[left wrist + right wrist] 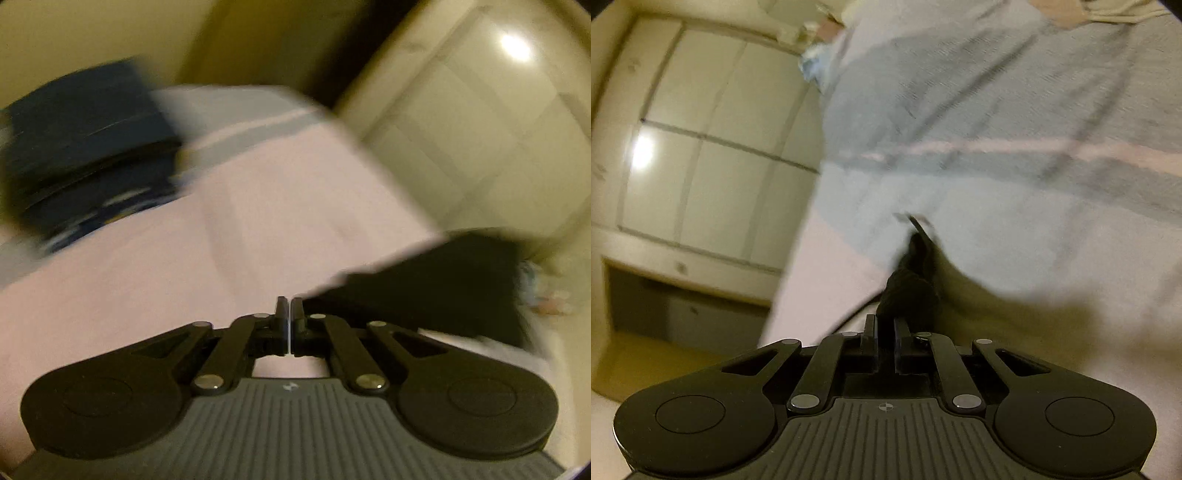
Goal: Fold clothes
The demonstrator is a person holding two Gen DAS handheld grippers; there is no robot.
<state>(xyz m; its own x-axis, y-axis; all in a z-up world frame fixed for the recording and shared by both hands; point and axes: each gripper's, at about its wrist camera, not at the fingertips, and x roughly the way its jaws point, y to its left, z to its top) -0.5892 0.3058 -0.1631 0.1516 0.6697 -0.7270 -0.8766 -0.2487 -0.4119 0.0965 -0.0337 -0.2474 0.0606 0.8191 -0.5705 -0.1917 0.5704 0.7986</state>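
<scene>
The right hand-held gripper was clamped on a bunched corner of the dark, soft fabric garment, apparently to lift it off the pale pink bed sheet, while the left hand-held gripper was fully closed, the garment's edge at its two o'clock, whether pinched unclear.

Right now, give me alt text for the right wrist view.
The right hand-held gripper is shut on a bunched dark garment, above a pale striped bedsheet. Cream cabinet doors fill the left side; the picture is motion-blurred.
</scene>
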